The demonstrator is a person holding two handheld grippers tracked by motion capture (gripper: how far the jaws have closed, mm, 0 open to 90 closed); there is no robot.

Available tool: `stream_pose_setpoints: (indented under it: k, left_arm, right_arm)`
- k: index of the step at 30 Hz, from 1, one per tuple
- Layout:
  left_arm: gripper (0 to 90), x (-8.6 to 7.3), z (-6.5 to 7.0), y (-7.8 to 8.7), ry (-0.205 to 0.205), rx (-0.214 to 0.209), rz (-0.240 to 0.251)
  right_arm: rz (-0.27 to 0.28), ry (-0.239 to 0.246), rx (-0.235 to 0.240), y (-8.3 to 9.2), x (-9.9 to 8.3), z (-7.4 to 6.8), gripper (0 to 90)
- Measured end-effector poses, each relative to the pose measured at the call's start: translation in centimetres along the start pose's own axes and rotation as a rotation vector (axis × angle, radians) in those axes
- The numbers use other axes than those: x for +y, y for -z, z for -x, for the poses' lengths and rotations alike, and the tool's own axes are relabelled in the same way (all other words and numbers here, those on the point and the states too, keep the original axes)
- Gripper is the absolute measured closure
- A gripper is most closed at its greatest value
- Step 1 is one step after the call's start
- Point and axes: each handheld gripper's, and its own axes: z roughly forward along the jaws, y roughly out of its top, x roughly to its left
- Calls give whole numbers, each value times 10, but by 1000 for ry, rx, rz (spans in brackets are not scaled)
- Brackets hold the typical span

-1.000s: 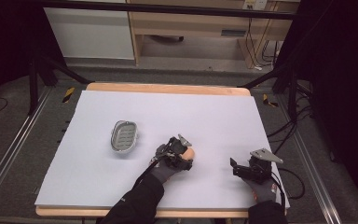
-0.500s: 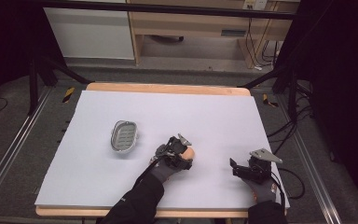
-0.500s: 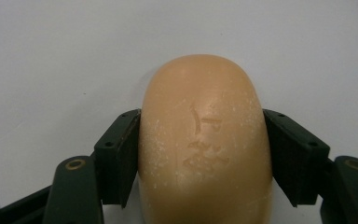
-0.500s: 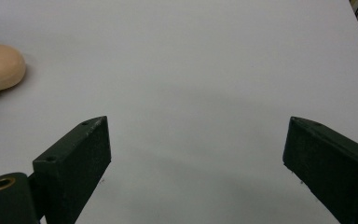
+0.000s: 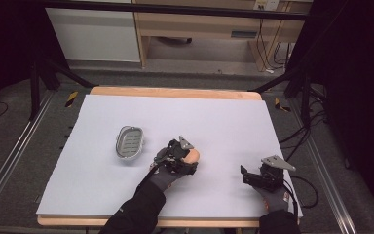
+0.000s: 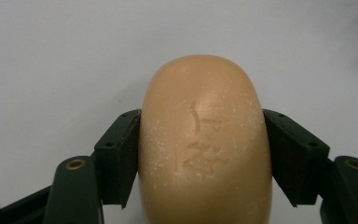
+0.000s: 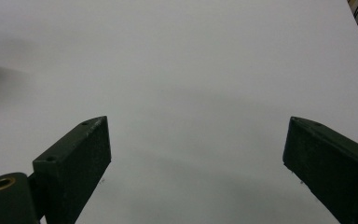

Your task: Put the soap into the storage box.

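Left gripper (image 6: 200, 154) was clamped across the soap bar (image 6: 204, 140) mid-table, likely hard and slick; right gripper (image 7: 196, 158) idled, jaws apart.

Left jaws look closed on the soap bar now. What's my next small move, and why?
Probably lift the soap bar slightly off the table, then carry it toward the soap dish. The left gripper has both jaws pressed against the bar's sides, and the dish lies empty just to the left. The right gripper is open and idle.
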Motion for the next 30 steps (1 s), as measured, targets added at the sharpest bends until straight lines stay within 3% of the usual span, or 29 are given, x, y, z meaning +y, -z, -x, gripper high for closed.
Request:
stream_pose_setpoints:
  k: [11,30]
  left_arm:
    - [318,-8,-18,30,31,34,44]
    - [318,-22,-48,66,86,92,100]
  right_arm:
    - [1,-1,-3,0,-1,0,77]
    - [0,1,-11,-1,-2,0,73]
